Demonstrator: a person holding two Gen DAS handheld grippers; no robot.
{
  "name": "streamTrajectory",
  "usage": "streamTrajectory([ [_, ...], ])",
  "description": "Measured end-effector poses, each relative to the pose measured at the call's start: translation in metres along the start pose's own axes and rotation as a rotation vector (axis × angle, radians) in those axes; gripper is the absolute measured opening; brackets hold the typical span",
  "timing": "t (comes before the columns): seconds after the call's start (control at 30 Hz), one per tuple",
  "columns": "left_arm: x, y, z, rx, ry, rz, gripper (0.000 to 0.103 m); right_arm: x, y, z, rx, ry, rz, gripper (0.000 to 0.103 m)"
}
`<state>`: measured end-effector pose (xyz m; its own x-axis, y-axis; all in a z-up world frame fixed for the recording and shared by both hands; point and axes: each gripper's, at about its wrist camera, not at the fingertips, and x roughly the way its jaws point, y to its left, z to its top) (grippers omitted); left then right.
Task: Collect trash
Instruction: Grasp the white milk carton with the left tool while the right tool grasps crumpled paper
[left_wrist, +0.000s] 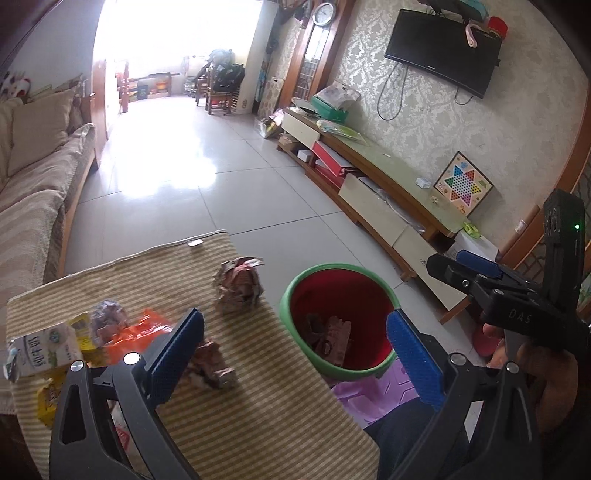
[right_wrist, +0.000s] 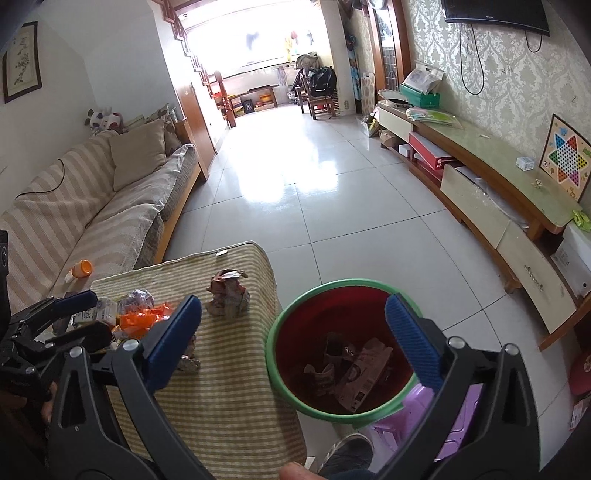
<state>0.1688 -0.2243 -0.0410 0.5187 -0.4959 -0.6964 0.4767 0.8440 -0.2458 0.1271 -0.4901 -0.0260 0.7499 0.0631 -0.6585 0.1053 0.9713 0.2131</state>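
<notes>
A low tabletop (right_wrist: 229, 398) covered by a beige-and-tan striped cloth (left_wrist: 258, 413) carries the litter. Near its far edge a crumpled reddish-brown wrapper (right_wrist: 227, 295) stands alone. Closer in lies a second crumpled wrapper (left_wrist: 210, 365), partly hidden behind a blue jaw pad. Along the left side sit a cluster: a torn orange plastic wrapper (right_wrist: 146, 319), a balled clear-and-purple wrapper (left_wrist: 109, 319), a small white carton (left_wrist: 42, 352) with printed characters, and yellow packaging (left_wrist: 48, 402) at the near-left edge. Just beside the tabletop's right edge, a green-rimmed red bin (right_wrist: 341, 352) rests on a purple plastic stool (right_wrist: 454, 432) that stands on the pale tiled floor (right_wrist: 332, 221).
</notes>
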Motion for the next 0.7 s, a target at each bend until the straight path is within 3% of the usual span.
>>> streamTrajectory([
  [0.4,-0.101,0.122,-0.051,-0.180,-0.055,0.198,0.095,0.015,0.114,-0.020,-0.121,0.049,0.083,0.098],
  [0.7,-0.119,0.199,-0.077,-0.309,-0.037,0.313,0.095,0.050,0.160,-0.028,-0.165,0.102,0.099,0.098],
])
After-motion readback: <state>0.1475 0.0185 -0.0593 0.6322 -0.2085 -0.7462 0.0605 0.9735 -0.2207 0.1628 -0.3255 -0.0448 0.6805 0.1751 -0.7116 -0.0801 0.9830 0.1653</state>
